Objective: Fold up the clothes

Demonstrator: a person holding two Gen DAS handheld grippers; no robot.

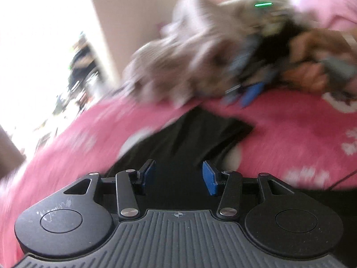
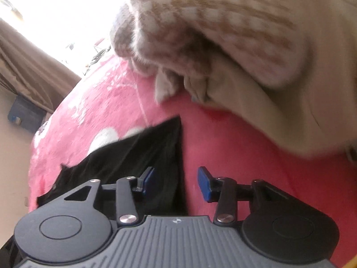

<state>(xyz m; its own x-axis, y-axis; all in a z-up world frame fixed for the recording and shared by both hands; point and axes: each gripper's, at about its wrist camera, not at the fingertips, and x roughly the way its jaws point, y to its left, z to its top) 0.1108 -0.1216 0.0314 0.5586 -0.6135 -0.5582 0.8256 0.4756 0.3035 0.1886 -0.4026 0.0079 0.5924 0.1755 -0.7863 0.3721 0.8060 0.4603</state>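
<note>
Black garment [image 1: 178, 138] flat on pink blanket [image 1: 290, 129], heaped clothes [image 1: 189, 55] behind, both grippers parted, empty

In the left wrist view, the pink fleece blanket with white prints [image 1: 290, 129] lies bare at the right and lower left of the frame, with room to pass. A flat black cloth garment [image 1: 189, 138] covers the centre. Across the upper half, a blurred heap of beige and dark clothes [image 1: 189, 51] blocks the far side. In the right wrist view, a beige checked knit garment [image 2: 223, 33] overhangs the upper right; bare pink lies beneath it, at right of centre.
</note>
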